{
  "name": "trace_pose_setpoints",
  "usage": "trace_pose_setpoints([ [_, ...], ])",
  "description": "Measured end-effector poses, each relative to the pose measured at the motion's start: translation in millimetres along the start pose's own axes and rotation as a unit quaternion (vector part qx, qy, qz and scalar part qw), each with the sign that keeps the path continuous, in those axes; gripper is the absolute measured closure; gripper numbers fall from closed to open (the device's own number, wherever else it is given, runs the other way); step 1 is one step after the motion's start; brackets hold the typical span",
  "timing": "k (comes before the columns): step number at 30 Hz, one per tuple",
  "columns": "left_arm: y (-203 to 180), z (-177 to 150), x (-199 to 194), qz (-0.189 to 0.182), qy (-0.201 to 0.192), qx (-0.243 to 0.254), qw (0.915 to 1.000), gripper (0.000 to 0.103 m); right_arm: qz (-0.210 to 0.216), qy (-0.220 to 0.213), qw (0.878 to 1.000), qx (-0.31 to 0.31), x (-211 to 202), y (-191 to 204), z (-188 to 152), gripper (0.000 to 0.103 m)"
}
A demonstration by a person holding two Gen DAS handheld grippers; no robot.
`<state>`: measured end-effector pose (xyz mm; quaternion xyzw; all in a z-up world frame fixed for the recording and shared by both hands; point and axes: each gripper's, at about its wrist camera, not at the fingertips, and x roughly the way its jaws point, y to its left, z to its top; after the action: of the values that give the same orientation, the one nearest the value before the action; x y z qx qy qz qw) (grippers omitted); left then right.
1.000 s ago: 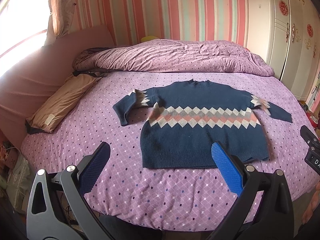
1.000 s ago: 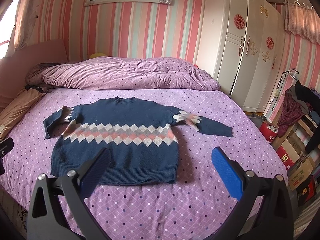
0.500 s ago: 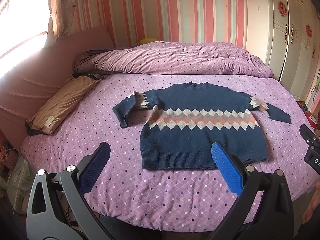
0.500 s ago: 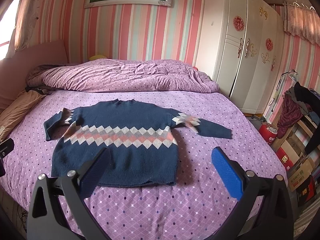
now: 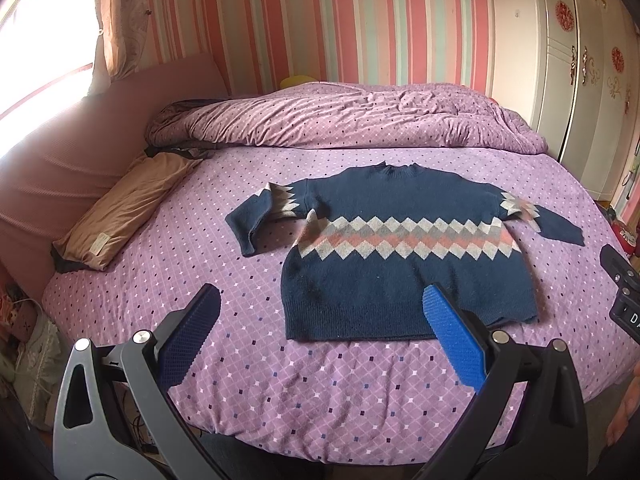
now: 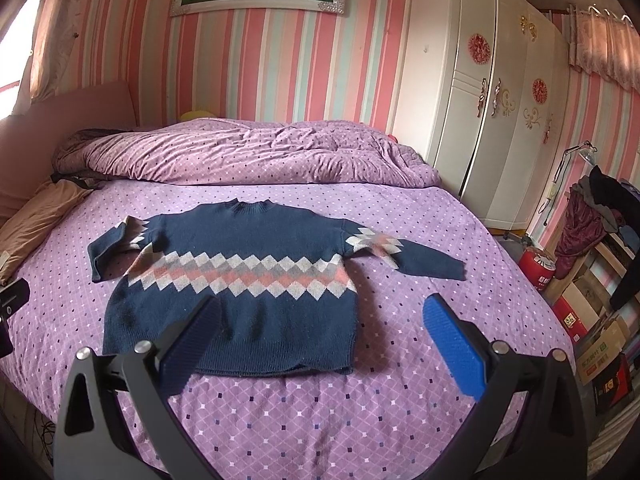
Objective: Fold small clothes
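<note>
Left tool (image 5: pixel 320 320) spread wide, right tool (image 6: pixel 320 320) likewise — both empty, above sweater (image 5: pixel 404 256) — touching nothing.

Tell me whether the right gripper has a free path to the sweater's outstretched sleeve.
Probably yes. The right gripper is open and holds nothing, and the outstretched sleeve lies flat on the bedspread beyond its fingers, with only bare bedspread between them.

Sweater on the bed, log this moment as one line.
sweater: flat on bed, unfolded | left gripper: open, empty | right gripper: open, empty
</note>
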<state>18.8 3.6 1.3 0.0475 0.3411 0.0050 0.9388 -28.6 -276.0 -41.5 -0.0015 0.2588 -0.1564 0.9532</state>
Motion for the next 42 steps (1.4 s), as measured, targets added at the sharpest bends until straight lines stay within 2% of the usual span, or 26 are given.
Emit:
trace_pose_setpoints([
  [6,3,6,25,-0.006,0.007,0.005,0.9999,0.003,-0.005,0.011,1.000,-0.004,14,5,6,0.002],
  [9,2,11,46,0.010,0.008,0.016,0.9998,0.003,-0.006,0.020,1.000,-0.009,31,10,10,0.002],
  [12,11,16,65,0.004,-0.021,0.010,0.9997,0.003,-0.008,0.028,0.999,-0.015,52,17,12,0.002],
  [15,32,23,79,-0.018,-0.071,-0.033,0.9968,0.003,-0.012,0.033,0.999,-0.027,75,26,16,0.002],
  [18,56,28,101,-0.016,-0.092,-0.079,0.9925,0.003,-0.026,0.034,0.998,-0.047,101,38,20,0.002],
  [20,74,31,129,-0.019,-0.066,-0.098,0.9929,0.003,-0.033,0.034,0.997,-0.057,113,45,20,0.002],
  [22,85,34,161,-0.021,-0.023,-0.080,0.9963,0.003,-0.039,0.037,0.996,-0.065,130,52,21,0.002],
  [23,95,33,182,-0.022,-0.015,-0.082,0.9963,0.003,-0.040,0.038,0.996,-0.068,135,55,21,0.002],
  [26,122,29,219,-0.026,-0.023,-0.100,0.9944,0.003,-0.045,0.047,0.995,-0.079,161,66,21,0.002],
  [30,148,26,282,0.013,-0.007,-0.097,0.9952,0.003,-0.054,0.057,0.992,-0.098,186,81,14,0.002],
  [33,154,17,321,0.030,0.007,-0.083,0.9961,0.003,-0.053,0.061,0.990,-0.112,204,95,8,0.002],
  [39,141,-4,390,0.042,0.042,-0.041,0.9974,0.003,-0.014,0.078,0.989,-0.125,250,124,-7,0.002],
  [42,133,-6,416,0.031,0.055,-0.028,0.9976,0.003,-0.005,0.085,0.986,-0.144,275,141,-6,0.002],
])
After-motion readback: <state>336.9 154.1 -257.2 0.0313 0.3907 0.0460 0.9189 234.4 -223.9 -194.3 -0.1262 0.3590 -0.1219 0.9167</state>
